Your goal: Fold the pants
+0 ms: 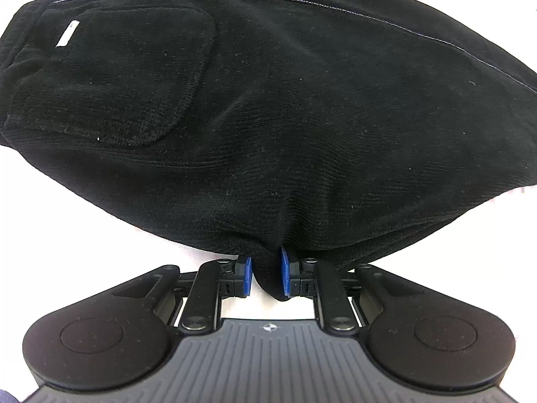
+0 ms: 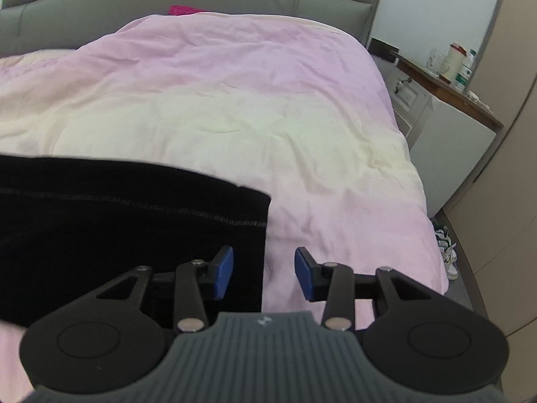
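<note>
The black pants (image 1: 268,100) fill the left wrist view, lying on the bed with a back pocket (image 1: 110,77) and a small white tag at the left. My left gripper (image 1: 266,275) is shut on a bunched fold of the pants' near edge. In the right wrist view the pants (image 2: 117,218) lie at the left on the pink and cream duvet (image 2: 235,100), with a stitched hem near their right edge. My right gripper (image 2: 263,273) is open above that right edge, holding nothing.
A grey padded headboard (image 2: 167,3) stands at the far end of the bed. A bedside unit (image 2: 446,100) with a jar, a glass and a bottle stands at the right. Shoes (image 2: 446,252) lie on the floor beside the bed's right edge.
</note>
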Available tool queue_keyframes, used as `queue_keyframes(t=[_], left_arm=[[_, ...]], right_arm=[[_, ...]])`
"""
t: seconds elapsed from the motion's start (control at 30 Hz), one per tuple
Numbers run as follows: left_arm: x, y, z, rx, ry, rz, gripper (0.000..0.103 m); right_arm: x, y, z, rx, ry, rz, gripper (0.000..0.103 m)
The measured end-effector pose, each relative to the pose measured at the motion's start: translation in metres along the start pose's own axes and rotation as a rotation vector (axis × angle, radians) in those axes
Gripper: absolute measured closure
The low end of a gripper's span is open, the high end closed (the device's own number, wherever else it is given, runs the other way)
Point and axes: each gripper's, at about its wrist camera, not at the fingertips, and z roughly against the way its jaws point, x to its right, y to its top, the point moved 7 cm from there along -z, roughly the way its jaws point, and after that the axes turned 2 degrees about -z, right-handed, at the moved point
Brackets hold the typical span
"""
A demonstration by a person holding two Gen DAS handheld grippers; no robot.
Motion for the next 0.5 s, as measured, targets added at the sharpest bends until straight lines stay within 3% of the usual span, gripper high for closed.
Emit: queue_keyframes(t=[0.13,0.17,0.2,0.27,0.5], left_arm=[[-0.003,0.0,0.002,0.005,-0.029,-0.003,0.084],[-0.005,0.0,0.003,0.003,-0.039,0.007,0.084],[-0.006,0.001,0.004,0.0,-0.05,0.023,0.084],[-0.01,0.001,0.006,0.001,-0.067,0.052,0.084],[-0.015,0.003,0.005,-0.001,-0.086,0.069,0.084]], right_arm=[[-0.036,-0.048,0.025,0.019,0.024,0.229,0.066],[-0.047,-0.058,0.029,0.03,0.012,0.311,0.061],[-0.059,-0.068,0.031,0.047,-0.007,0.404,0.048],[-0.079,-0.082,0.03,0.088,-0.038,0.579,0.039],[-0.11,-0.109,-0.012,0.096,-0.149,0.99,0.041]])
